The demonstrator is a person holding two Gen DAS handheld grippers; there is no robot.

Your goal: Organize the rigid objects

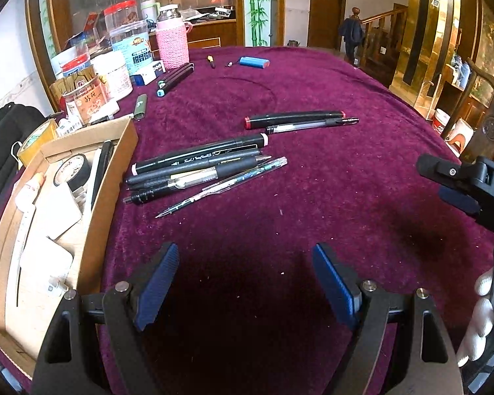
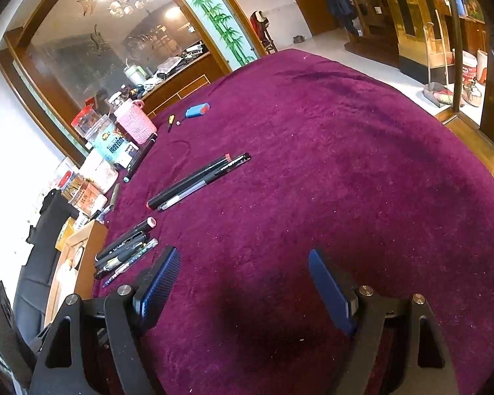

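1. One counter (image 1: 329, 171) draped in deep purple velvet is seen to fill both views.
2. A shallow cardboard box (image 1: 112, 177) is set at the counter's left edge; a roll of tape (image 1: 71, 171), white cards and a small white bottle are held in it.
3. A cluster of jars and canisters (image 1: 115, 65) is gathered at the far left of the counter, with a pink knitted bottle sleeve (image 1: 173, 44) among them.
4. The left gripper (image 1: 243, 283) is held low over bare cloth, its blue-padded jaws spread wide with nothing between them.
5. The right gripper (image 2: 243, 283) is likewise held over bare cloth, its jaws wide apart and empty; in the left wrist view it is seen at the right edge, with a white-gloved hand (image 1: 483, 316) below it.
6. A bundle of five or so pens (image 1: 201, 171) is laid side by side just right of the box, ahead of the left gripper.
7. A black marker with red ends (image 1: 293, 119) and a clear gel pen (image 1: 312, 125) are laid touching, farther back and apart from the bundle.
8. Two dark markers (image 1: 176, 77) are laid by the pink sleeve.
9. A blue cylindrical item (image 1: 254, 62) and a small yellow-handled tool (image 1: 210, 61) are laid near the far edge.
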